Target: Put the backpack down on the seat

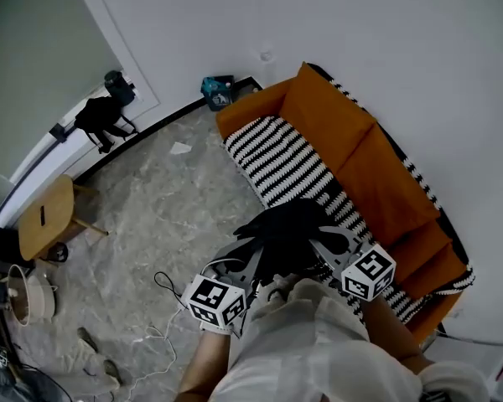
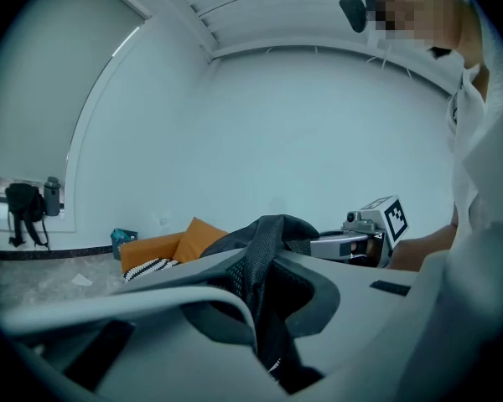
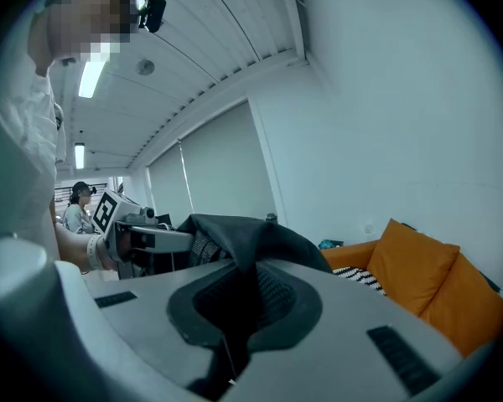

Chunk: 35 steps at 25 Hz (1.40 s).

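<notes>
Stool: a round wooden stool (image 1: pixel 44 216) stands at far left on the grey marbled floor (image 1: pixel 168 199), close to the white wall.
Cable: a thin cable (image 1: pixel 163 290) loops across the floor just left of the person's arms.
Teal object: a small teal item (image 1: pixel 218 90) sits on the floor against the wall, beside the sofa's far end; what it is cannot be made out.
Left tongs: the left tongs (image 1: pixel 250 265) are clenched on a fold of the bag's black mesh, with the marker cube turned up to the head camera.
Backpack: the black backpack (image 1: pixel 289 224) is held up between both tongs. From above it overlaps the front edge of the striped seat, while both gripper views show the sofa lying further off beyond it.
Right tongs: the right tongs (image 1: pixel 325 245) are also clenched, pinching black fabric of the same bag.
Sofa: an orange sofa (image 1: pixel 335 120) runs along the wall at right. Its seat is covered by a black-and-white striped throw (image 1: pixel 281 162), with orange cushions behind.
</notes>
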{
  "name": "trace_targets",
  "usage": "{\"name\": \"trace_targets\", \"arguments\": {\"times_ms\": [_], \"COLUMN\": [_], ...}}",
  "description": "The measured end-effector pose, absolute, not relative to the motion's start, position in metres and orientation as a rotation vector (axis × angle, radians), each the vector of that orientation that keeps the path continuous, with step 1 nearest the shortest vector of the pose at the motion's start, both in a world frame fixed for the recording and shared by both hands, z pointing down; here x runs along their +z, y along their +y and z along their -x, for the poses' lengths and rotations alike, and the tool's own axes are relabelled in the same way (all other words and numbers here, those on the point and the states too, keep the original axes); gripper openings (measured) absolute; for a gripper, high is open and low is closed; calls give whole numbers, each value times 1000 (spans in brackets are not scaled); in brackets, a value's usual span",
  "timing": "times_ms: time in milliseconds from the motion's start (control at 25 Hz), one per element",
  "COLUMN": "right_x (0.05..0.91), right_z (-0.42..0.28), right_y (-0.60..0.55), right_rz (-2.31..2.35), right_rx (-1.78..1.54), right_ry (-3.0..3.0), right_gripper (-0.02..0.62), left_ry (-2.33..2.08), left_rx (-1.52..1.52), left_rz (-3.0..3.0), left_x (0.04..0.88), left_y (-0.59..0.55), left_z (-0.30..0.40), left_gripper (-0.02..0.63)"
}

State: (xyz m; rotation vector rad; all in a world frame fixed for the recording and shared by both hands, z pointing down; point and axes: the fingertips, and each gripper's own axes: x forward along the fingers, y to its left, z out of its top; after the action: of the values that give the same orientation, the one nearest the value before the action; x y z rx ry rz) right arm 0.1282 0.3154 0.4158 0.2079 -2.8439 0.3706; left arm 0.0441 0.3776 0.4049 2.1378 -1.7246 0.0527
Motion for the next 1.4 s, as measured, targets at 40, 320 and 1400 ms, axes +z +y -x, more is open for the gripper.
{"name": "trace_targets", "arguments": {"times_ms": [40, 320, 1400], "right_x": [417, 421, 399], "right_z": [-121, -62, 80], "right_y": [314, 273, 54], "right_rz": [-190, -65, -385], "right_rx": [369, 380, 449], "right_ry": [-2840, -2841, -2888], "right_gripper": [20, 20, 20], "left_ry": [-1738, -1799, -1453], "left_rx": [50, 50, 20], "left_rz": [-2129, -2051, -2274], "left_x": [405, 409, 395], "left_y": [376, 339, 90], "left_z": [-37, 18, 172], "left_gripper": [43, 43, 43]}}
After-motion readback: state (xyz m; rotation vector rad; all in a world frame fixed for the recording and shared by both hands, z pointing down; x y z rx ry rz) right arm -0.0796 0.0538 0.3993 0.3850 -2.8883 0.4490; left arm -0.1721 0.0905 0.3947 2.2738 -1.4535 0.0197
